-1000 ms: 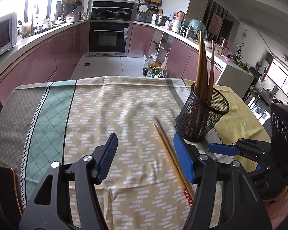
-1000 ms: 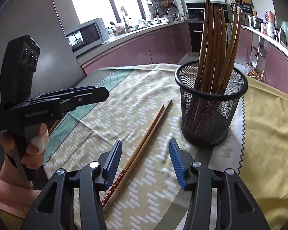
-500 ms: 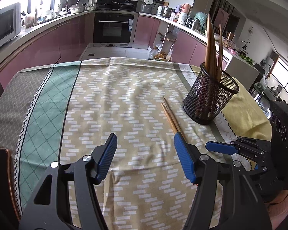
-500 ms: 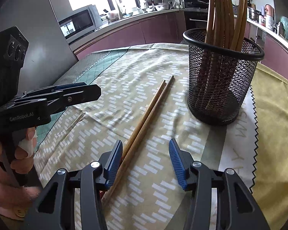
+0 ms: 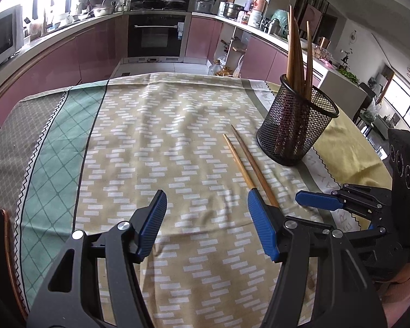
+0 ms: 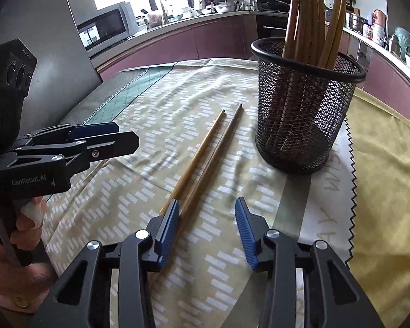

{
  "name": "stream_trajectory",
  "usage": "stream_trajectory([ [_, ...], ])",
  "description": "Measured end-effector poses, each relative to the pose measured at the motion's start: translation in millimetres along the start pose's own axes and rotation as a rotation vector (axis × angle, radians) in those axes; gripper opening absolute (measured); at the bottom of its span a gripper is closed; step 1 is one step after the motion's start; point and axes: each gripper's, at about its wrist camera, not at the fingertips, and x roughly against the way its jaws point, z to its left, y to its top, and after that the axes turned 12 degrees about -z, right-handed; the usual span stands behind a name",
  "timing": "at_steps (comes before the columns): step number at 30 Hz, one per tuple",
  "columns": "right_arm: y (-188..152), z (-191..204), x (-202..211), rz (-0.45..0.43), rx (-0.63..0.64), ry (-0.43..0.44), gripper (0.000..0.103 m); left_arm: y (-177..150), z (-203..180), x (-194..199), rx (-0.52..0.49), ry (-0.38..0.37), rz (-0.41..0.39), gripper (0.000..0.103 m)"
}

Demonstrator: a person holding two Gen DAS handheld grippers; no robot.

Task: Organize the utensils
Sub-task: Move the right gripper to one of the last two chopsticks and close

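Observation:
Two wooden chopsticks (image 6: 205, 153) lie side by side on the patterned tablecloth (image 6: 155, 114), left of a black mesh cup (image 6: 303, 109) that holds several upright chopsticks. My right gripper (image 6: 207, 205) hangs low over their near ends. Its jaws are closing, with one stick just inside the left finger (image 6: 168, 227) and the pads not pressing on it. In the left wrist view my left gripper (image 5: 207, 199) stands open over bare cloth. The same chopsticks (image 5: 243, 161) run past its right finger (image 5: 261, 227) toward the mesh cup (image 5: 295, 128).
A hand (image 6: 13, 232) holds the left gripper's handle at the left of the right wrist view. A dark object with a copper edge (image 5: 2, 232) sits at the table's left edge. Kitchen counters, an oven (image 5: 158, 35) and a microwave (image 6: 104, 27) stand beyond the table.
The right gripper's jaws have narrowed and it has dropped closer to the chopsticks, whose patterned near ends are now hidden behind its left finger. The left gripper has sunk a little, still open.

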Motion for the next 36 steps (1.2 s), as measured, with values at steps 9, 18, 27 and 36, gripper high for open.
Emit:
stream_trajectory([
  [9, -0.1, -10.5, 2.5, 0.007, -0.025, 0.022, 0.038, -8.9, -23.3, -14.2, -0.071, -0.031, 0.045, 0.061],
  [18, -1.3, -16.8, 6.2, 0.017, -0.017, 0.025, 0.036, -12.5, -39.2, -33.4, -0.121, -0.045, 0.093, 0.059],
  [27, 1.4, -16.0, 3.4, 0.019, -0.012, 0.029, 0.036, -13.5, -41.6, -41.6, -0.144, -0.038, 0.11, 0.045],
  [36, 12.4, -12.4, -10.9, 0.011, -0.002, 0.005, 0.034, -8.9, -35.2, -44.4, -0.121, -0.04, 0.126, 0.033],
])
